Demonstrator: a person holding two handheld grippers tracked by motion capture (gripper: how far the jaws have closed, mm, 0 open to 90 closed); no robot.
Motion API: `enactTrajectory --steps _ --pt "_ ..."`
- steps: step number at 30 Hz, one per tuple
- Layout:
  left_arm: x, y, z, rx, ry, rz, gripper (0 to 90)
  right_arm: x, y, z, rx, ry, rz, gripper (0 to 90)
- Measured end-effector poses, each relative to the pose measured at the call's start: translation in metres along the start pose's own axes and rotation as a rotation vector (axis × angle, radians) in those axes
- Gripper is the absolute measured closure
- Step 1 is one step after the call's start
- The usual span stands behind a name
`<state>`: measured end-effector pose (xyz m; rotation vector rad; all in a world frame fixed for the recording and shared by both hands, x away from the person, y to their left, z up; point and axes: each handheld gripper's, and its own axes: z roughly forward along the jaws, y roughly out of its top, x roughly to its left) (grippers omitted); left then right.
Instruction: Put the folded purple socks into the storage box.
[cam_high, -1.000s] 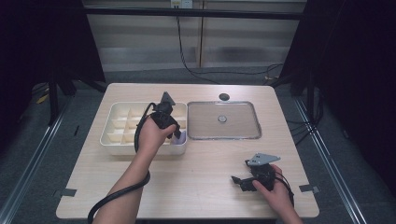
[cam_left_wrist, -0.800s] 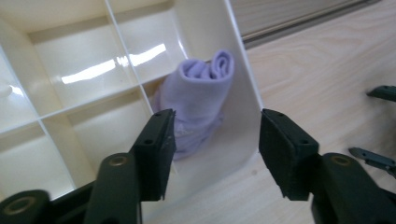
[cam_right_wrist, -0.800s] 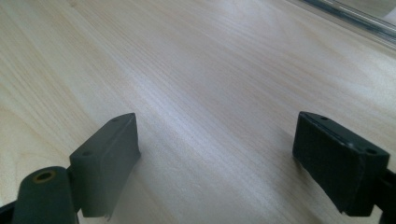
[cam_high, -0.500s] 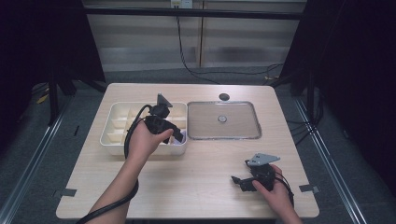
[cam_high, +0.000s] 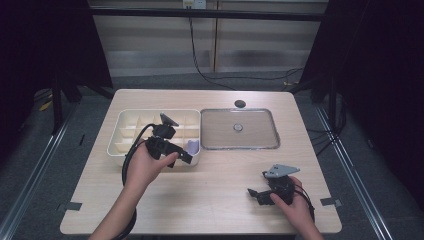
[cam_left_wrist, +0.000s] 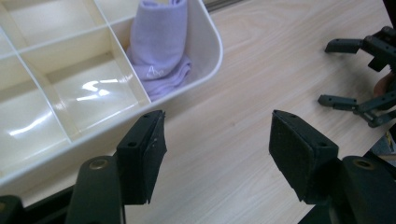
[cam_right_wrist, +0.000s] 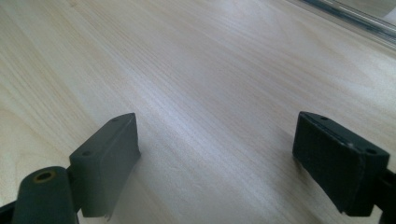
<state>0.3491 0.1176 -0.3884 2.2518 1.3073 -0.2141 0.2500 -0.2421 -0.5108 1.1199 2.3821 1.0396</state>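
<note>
With both our left gripper (cam_left_wrist: 212, 154) and right gripper (cam_right_wrist: 215, 163) wide and empty, the loosely dropped sock (cam_left_wrist: 161, 51) could spill over the organizer (cam_left_wrist: 205, 46) wall.

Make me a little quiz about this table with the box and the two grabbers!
1. True or false: the purple cloth lies in a corner compartment of the divided box.
2. Which gripper has the box right next to it: left or right?
3. What lies in the middle of the metal tray? A) small round thing B) spoon C) cloth

Key: 1 true. 2 left. 3 A.
</note>
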Motion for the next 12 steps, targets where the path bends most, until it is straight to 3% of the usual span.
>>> enactTrajectory --steps 6,12 --pt "0.0 -0.02 0.005 -0.019 -0.024 0.018 35.4 0.0 0.0 0.0 0.0 0.0 0.0 13.7" --pt "0.004 -0.026 0.008 -0.02 -0.028 0.006 34.8 0.0 0.0 0.0 0.0 0.0 0.0 13.7"
